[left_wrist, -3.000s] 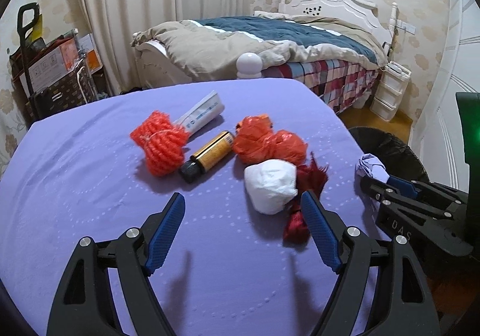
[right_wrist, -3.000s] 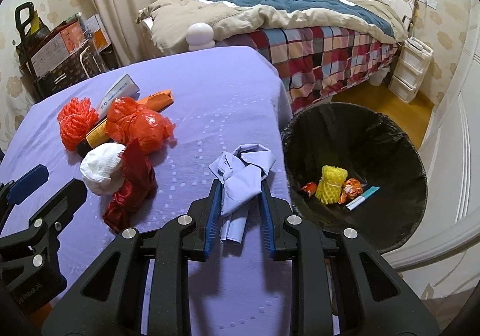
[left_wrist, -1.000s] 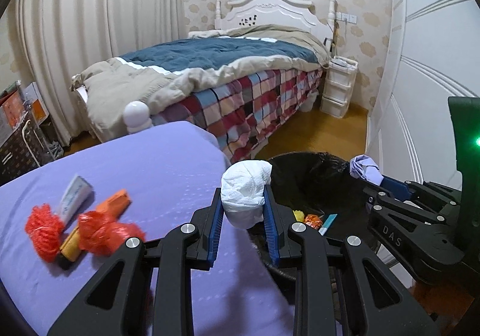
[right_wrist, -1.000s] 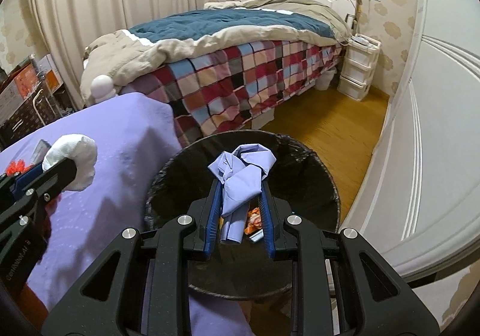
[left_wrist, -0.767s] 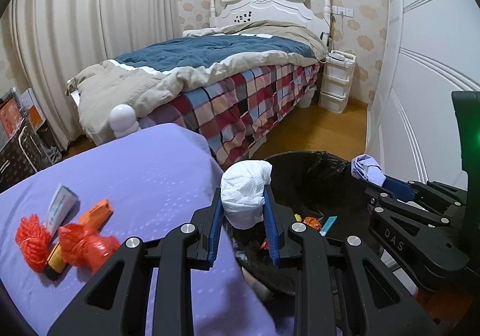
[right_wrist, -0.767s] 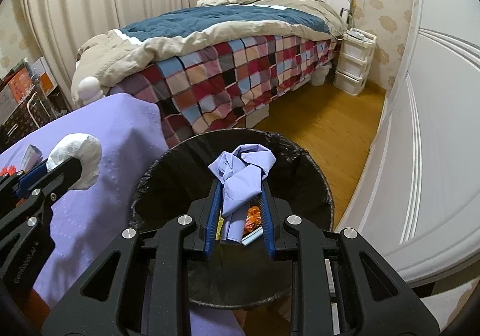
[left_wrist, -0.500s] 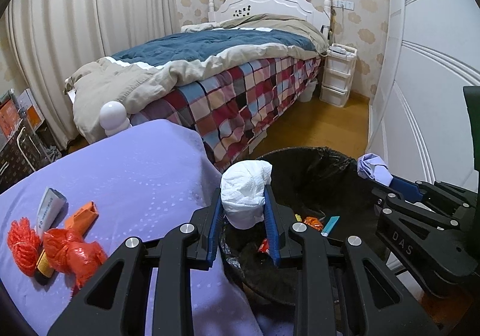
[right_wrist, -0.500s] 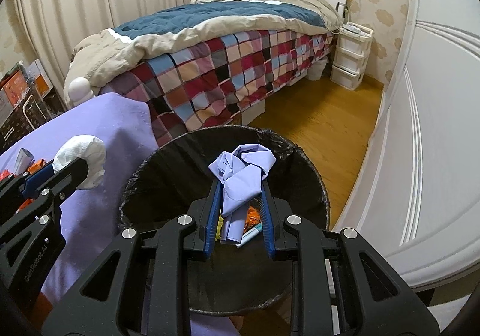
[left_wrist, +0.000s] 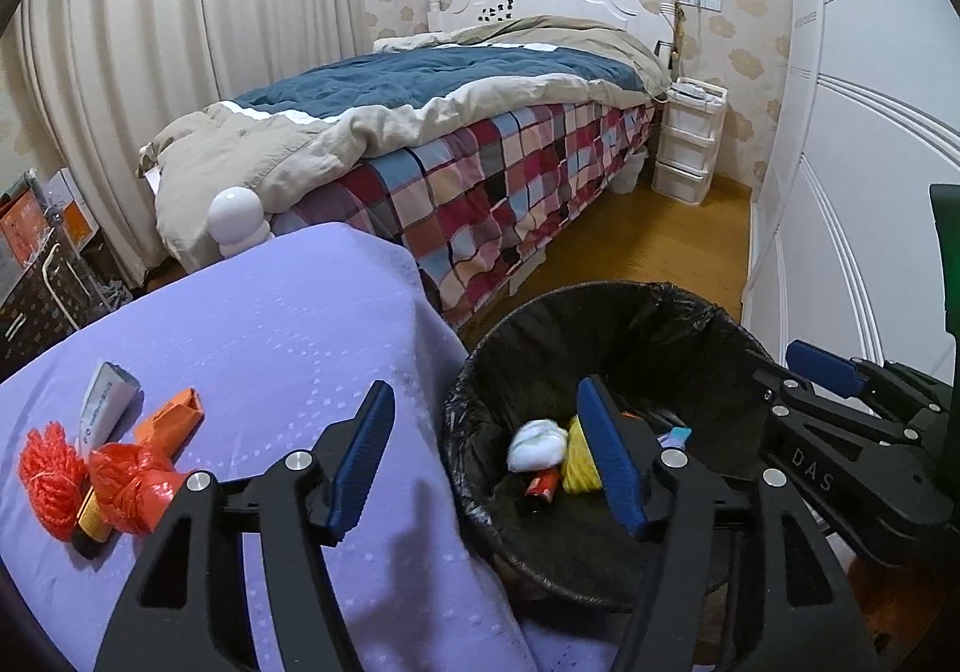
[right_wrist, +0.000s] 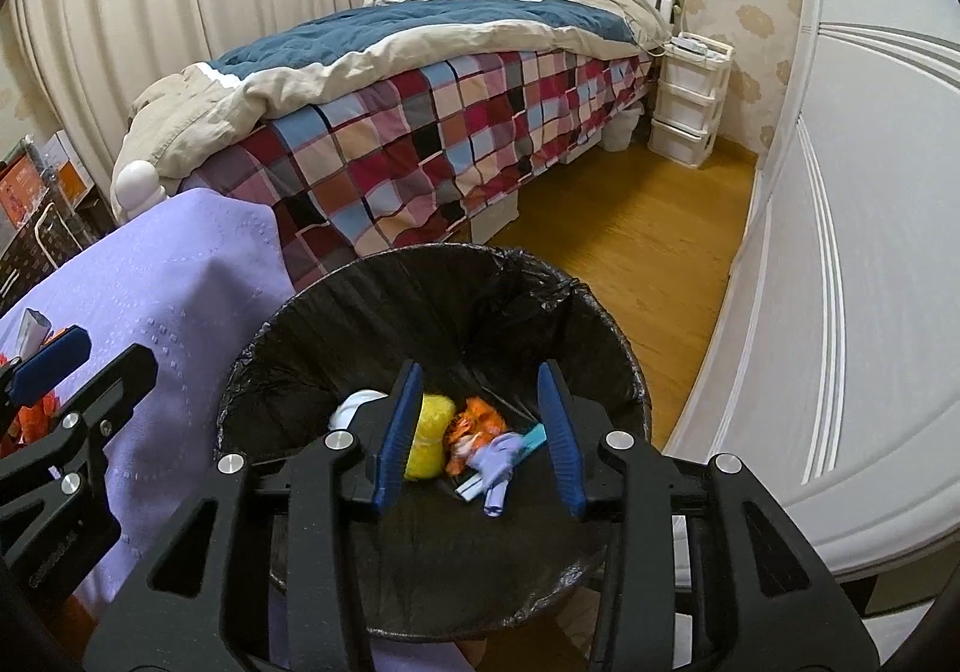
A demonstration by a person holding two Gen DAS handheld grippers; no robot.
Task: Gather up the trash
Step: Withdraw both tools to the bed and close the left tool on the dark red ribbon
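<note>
Left gripper point(left_wrist: 486, 456), seen from left wrist cam: jaws opening, nothing between pads; it hangs over near rim of black-lined trash bin point(left_wrist: 708, 324); white paper wad point(left_wrist: 537, 445) lies inside bin beside yellow foam net point(left_wrist: 579, 459); on purple table point(left_wrist: 270, 336) to the left remain red net point(left_wrist: 51, 471), red plastic bag point(left_wrist: 132, 486), orange box point(left_wrist: 171, 417), white tube point(left_wrist: 108, 402). Right wrist cam: right gripper point(right_wrist: 477, 435) over bin centre, jaws opening w/ nothing clamped; purple cloth scrap point(right_wrist: 498, 462) sits blurred in bin, apart from both pads, next to orange wrapper point(right_wrist: 474, 423).
</note>
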